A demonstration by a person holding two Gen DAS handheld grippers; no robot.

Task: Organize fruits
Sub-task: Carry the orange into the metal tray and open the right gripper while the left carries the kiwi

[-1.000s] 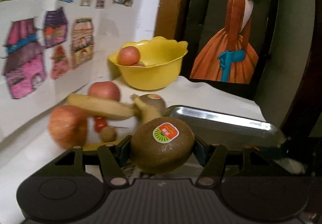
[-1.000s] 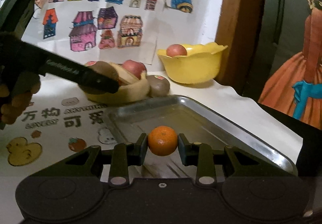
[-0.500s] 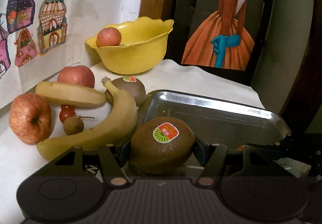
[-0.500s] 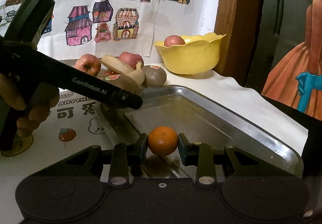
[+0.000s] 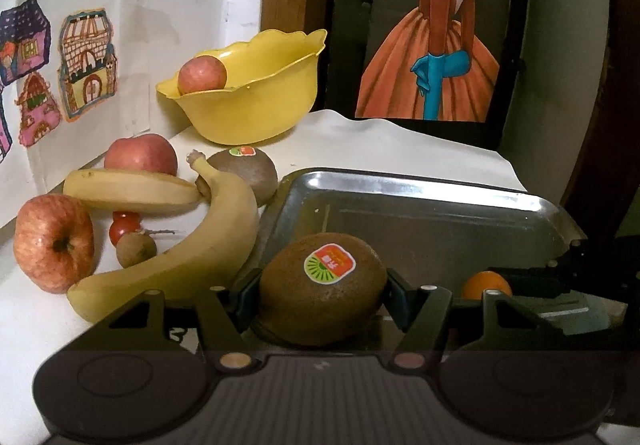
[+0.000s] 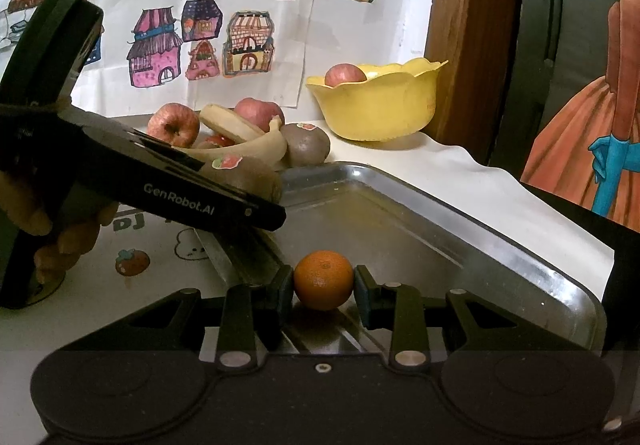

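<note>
Kiwi (image 5: pixel 322 291) with a round sticker on top, clamped between the two fingers of the left tool (image 5: pixel 322 295), held at the near-left corner of the steel tray (image 5: pixel 420 201), at about 6 o'clock in the left wrist view; whether it rests on the tray floor cannot be told. Small orange (image 6: pixel 323 279), clamped in the right tool (image 6: pixel 323 285), low over the near edge of the same tray, at 6 o'clock in the right wrist view. A hand (image 6: pixel 60 233) grips the left tool's handle at 9 o'clock there. Outward on the bench (image 5: pixel 384 141): two bananas (image 5: pixel 192 245), a second kiwi (image 5: pixel 246 173), two apples (image 5: pixel 54 241), a cherry tomato (image 5: pixel 124 225) and a small brown fruit (image 5: pixel 136 249), heaped just beside the tray at 9 to 10 o'clock. Yellow bowl (image 5: pixel 256 101) at 11 o'clock, holding one apple (image 5: pixel 202 75). Step in hand, as judged: setting both fruits into the tray. Lower each until it bears on the tray floor before parting the fingers; round fruit may roll on smooth steel, so release gently and keep the two well apart
</note>
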